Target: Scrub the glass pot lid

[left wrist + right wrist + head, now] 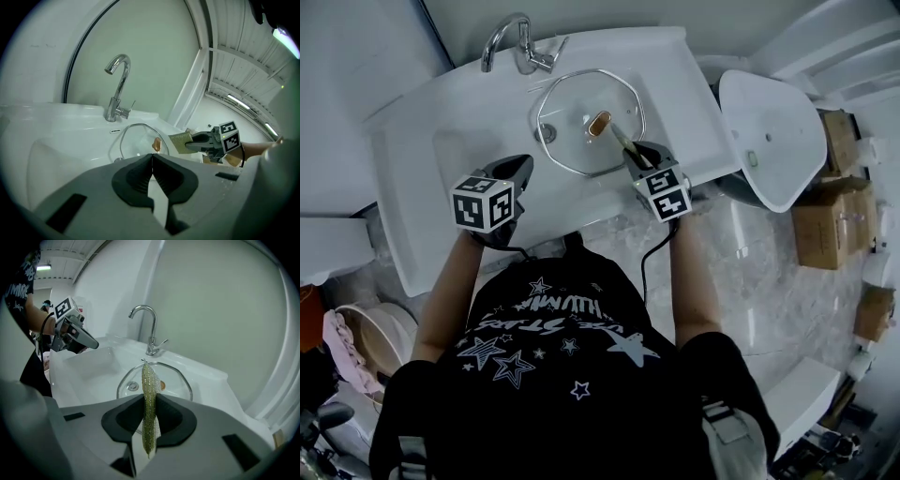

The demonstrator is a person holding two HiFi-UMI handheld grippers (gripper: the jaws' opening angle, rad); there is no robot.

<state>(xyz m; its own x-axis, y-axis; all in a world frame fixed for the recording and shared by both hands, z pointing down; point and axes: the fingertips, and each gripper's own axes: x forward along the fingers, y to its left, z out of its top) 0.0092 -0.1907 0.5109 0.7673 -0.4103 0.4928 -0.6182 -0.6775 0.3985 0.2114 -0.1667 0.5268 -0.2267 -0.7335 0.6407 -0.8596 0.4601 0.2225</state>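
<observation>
Head view: the glass pot lid (577, 112) lies in the sink (412, 141) just before the faucet (511, 42), with the right gripper (628, 150) at the rim farthest from the faucet.

Left gripper view: the left gripper (152, 157) is pinched together and empty; it would do better steadying that rim.

Right gripper view: the jaws clamp the scouring pad (148, 394) edge-on. Flatten it and sweep away from the faucet, where room opens.

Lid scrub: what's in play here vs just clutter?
In play: round glass pot lid, gold mesh scrub pad, right gripper holding it, white sink, chrome tap.
Lying about: brown cardboard boxes, white basin on floor, pink cloth.
</observation>
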